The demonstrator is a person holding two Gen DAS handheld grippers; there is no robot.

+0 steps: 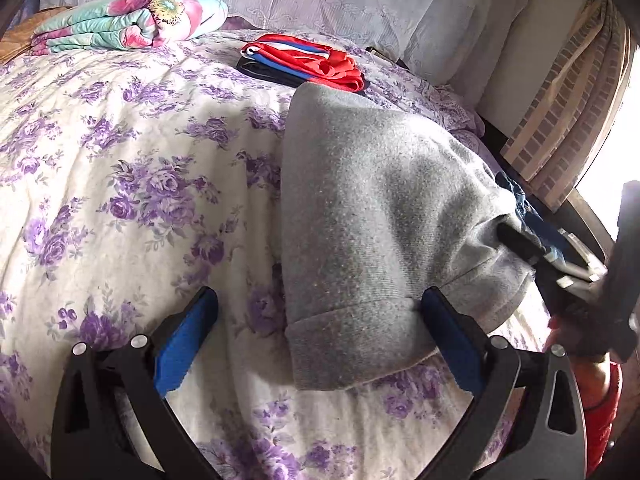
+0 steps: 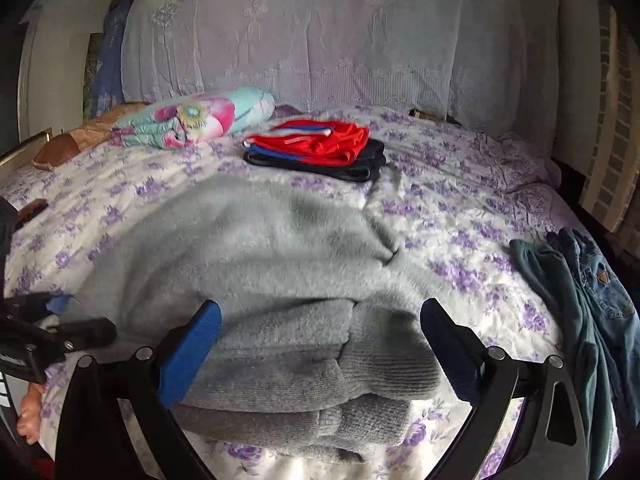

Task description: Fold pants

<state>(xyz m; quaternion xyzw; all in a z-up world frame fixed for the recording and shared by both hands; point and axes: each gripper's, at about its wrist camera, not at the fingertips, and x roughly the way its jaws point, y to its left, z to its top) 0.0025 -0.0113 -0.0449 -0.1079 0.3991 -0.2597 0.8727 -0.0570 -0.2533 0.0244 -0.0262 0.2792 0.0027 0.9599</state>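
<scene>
Grey pants [image 2: 280,280] lie folded on the bed [image 2: 460,216]; both the left gripper [image 1: 320,320] and right gripper [image 2: 320,328] gape wide over them, gripping nothing

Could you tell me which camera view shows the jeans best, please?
The right wrist view: the jeans lie in full sight at the bed's right edge. The left wrist view shows only a blue scrap behind the grey pants.

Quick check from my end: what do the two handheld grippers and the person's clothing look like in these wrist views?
Both the left gripper and the right gripper have black angular frames with silver round pivot bolts and triangular cut-outs. Each carries two flat fingers faced with blue pads. In the left wrist view, the right gripper's body shows a pale metal bracket. A red sleeve shows at the lower right edge there.
</scene>
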